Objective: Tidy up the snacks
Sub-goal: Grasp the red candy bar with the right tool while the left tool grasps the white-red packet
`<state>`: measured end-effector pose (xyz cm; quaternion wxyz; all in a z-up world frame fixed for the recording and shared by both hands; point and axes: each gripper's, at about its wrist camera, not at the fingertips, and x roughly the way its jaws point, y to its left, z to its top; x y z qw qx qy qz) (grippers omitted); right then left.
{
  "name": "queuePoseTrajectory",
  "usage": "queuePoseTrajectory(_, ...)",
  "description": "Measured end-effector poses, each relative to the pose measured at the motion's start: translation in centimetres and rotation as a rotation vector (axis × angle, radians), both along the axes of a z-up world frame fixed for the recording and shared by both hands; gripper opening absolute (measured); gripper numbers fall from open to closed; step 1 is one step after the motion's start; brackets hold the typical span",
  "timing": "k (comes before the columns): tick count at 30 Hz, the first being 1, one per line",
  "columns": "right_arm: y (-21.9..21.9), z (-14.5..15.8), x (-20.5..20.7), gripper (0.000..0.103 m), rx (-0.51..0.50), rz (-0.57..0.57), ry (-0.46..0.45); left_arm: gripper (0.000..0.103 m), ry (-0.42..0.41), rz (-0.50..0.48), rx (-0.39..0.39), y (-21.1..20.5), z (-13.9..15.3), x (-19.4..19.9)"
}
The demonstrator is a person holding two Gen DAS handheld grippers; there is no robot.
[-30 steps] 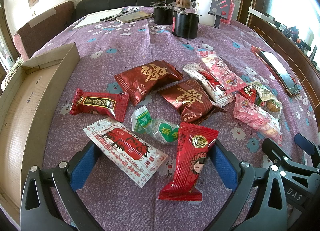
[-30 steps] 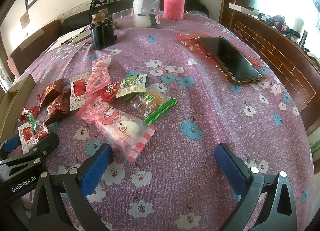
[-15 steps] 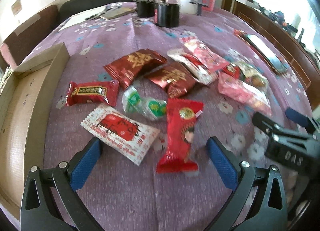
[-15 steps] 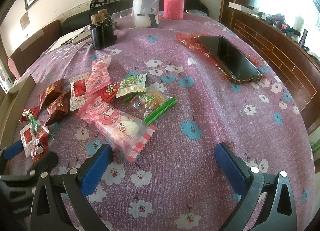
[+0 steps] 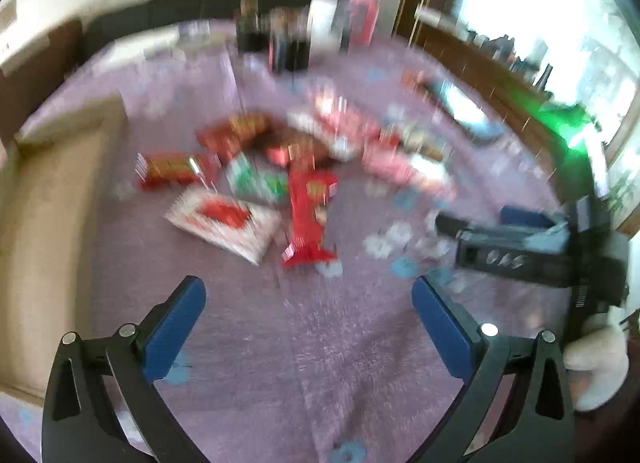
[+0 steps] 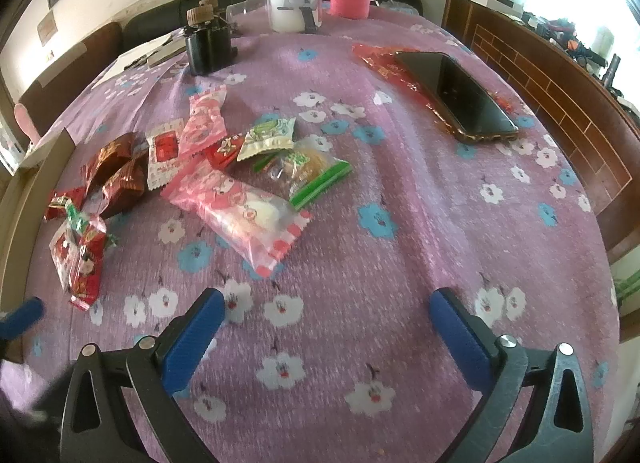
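The left gripper (image 5: 308,315) hangs wide open and empty above the purple floral tablecloth (image 6: 420,223), its view blurred; the right gripper (image 6: 326,323) is likewise spread wide, holding nothing. The snack packets (image 6: 240,207) lie scattered beyond both, a cardboard box (image 5: 44,231) at far left, a phone (image 6: 460,95) far right

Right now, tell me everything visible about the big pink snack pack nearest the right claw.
The big pink snack pack is a long, glossy, see-through plastic wrapper printed with pink cartoon faces, with a pale round pastry inside and a red-and-white striped crimped end. It lies flat and diagonal on the purple floral tablecloth, sealed. Its far end touches the green-edged clear pack. The right claw is open, short of it, not touching.
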<state>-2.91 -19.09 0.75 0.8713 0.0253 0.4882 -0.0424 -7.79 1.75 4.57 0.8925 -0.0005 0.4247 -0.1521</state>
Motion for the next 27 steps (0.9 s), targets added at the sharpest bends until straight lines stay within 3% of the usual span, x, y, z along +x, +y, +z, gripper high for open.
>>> queuePoseTrajectory(2,0.0,0.9,-0.8,0.1,0.002,0.006,-0.031,0.103,-0.081,0.01,-0.027,1.4,2.1,-1.0)
queuePoseTrajectory(5,0.3,3.8,-3.1,0.1,0.02,0.042,-0.171,0.103,-0.154,0.055,-0.087,4.4,4.7,-1.6)
queuePoseTrajectory(9,1.2,6.4,-5.1,0.101,0.009,0.096,-0.353,0.103,-0.147,0.147,-0.182,8.6,5.7,-1.1)
queuePoseTrajectory(13,2.4,5.9,-2.6,0.096,0.002,0.142,-0.268,0.103,-0.077,0.189,-0.19,10.5,4.7,-0.8)
queuePoseTrajectory(17,4.0,4.6,-0.7,0.074,0.112,0.211,-0.158,0.103,-0.052,0.226,-0.24,12.3,3.9,-1.0)
queuePoseTrajectory(20,6.7,3.8,0.0,0.073,0.193,0.278,-0.128,0.103,-0.038,0.246,-0.265,12.9,3.6,-1.0)
queuePoseTrajectory(25,11.0,3.1,0.6,0.073,0.234,0.332,-0.099,0.103,-0.003,0.233,-0.297,12.6,3.3,-0.7)
queuePoseTrajectory(26,11.7,2.7,0.9,0.071,0.228,0.334,-0.087,0.103,0.004,0.226,-0.299,12.3,3.3,-0.6)
queuePoseTrajectory(27,12.2,2.2,1.2,0.062,0.216,0.334,-0.076,0.103,0.009,0.217,-0.301,12.0,3.3,-0.4)
